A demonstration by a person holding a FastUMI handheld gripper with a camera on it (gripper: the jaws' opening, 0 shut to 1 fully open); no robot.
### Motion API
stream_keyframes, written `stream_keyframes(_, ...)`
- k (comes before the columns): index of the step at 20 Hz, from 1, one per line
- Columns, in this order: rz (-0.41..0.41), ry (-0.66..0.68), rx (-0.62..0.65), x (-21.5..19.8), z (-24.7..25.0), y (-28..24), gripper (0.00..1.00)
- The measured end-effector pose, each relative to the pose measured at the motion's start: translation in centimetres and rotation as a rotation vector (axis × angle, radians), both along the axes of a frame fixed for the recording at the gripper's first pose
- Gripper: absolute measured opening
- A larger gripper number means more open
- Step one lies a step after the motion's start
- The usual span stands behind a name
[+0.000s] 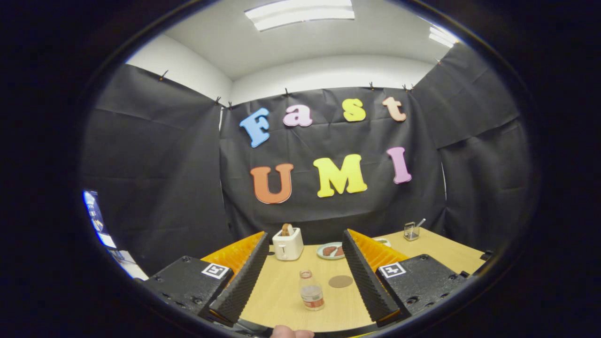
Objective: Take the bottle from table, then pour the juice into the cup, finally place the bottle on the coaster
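A handheld gripper (305,277) hovers above a light wooden table (281,300) inside a booth hung with black cloth (155,188), its 2 fingers spread wide and holding nothing. Between the fingers, near the table's front edge, a small clear plastic bottle (311,291) with a pale label and a band of orange-red juice at its base stands upright, well apart from either finger. Just beside the bottle, slightly farther back and toward the right finger, a round brown coaster (341,281) lies flat on the tabletop without touching it. Toward the table's back edge, a white toaster (288,244) stands with a slice of bread (287,229) poking from its slot. Next to it sits a pale round plate (330,251) carrying reddish-brown food, partly hidden by the right finger. At the back right corner of the table stands a small clear glass cup (411,231) with a thin utensil leaning in it, well apart from the bottle. A fingertip (291,333) of the person holding the tool shows below the table's front edge.
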State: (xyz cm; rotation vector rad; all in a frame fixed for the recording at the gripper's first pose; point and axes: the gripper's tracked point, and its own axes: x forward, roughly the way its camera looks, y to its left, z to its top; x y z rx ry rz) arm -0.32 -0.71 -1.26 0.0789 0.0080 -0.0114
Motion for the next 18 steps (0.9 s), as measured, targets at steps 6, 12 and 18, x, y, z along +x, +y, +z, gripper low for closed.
stream_keyframes(6, -0.009, -0.013, -0.010, -0.6, -0.1, 0.7, 1.00)
stream_keyframes(12, -0.040, 0.038, -0.014, 0.2, -3.3, 1.1, 1.00)
stream_keyframes(18, -0.061, 0.058, -0.035, 1.5, -7.6, 2.1, 1.00)
